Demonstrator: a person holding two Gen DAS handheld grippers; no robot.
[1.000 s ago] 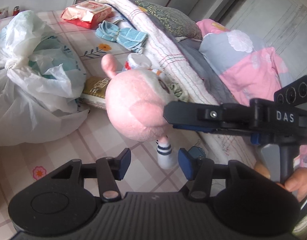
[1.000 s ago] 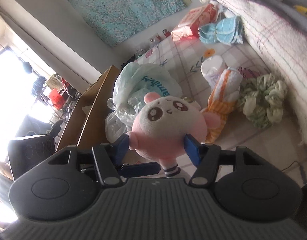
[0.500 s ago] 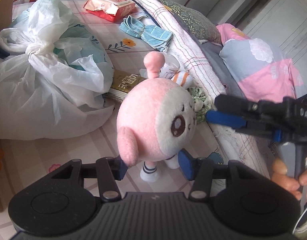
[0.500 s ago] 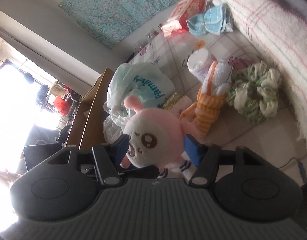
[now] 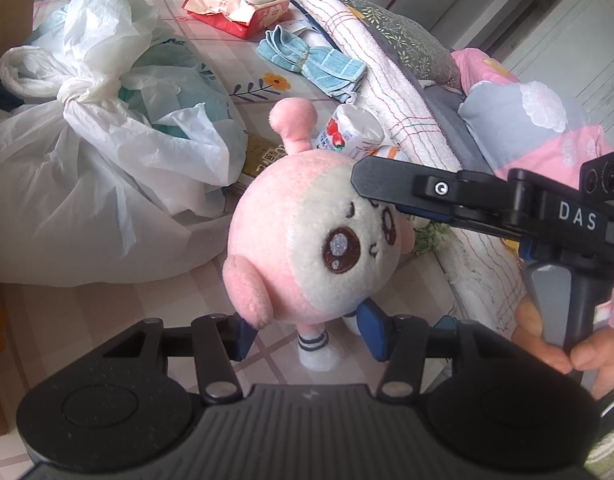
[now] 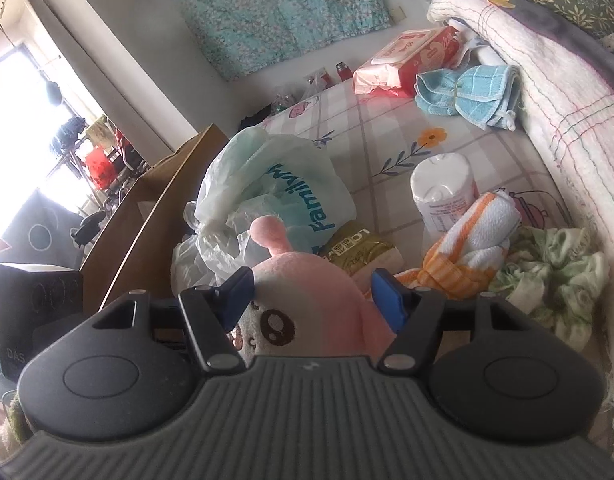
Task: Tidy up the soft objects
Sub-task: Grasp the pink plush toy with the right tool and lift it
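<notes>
A round pink and white plush toy (image 5: 307, 240) with striped socks hangs above the checked bedsheet. My right gripper (image 6: 313, 296) straddles its head from the right; its fingers (image 5: 391, 184) press the toy's face and the jaws hold it. The toy fills the gap between them in the right wrist view (image 6: 307, 300). My left gripper (image 5: 303, 336) is open under the toy, its blue pads on either side of the toy's legs, not squeezing.
A knotted white plastic bag (image 5: 91, 152) lies at the left. A blue cloth (image 5: 311, 64), wet-wipe pack (image 5: 239, 8), small tissue roll (image 6: 443, 192), orange-striped towel (image 6: 467, 256) and green scrunchie (image 6: 555, 280) lie along the rolled white blanket (image 5: 391, 92).
The toy has turned so its face points toward the left gripper. The right gripper has slid from the toy's sides up onto its head, and the toy has come closer to both cameras.
</notes>
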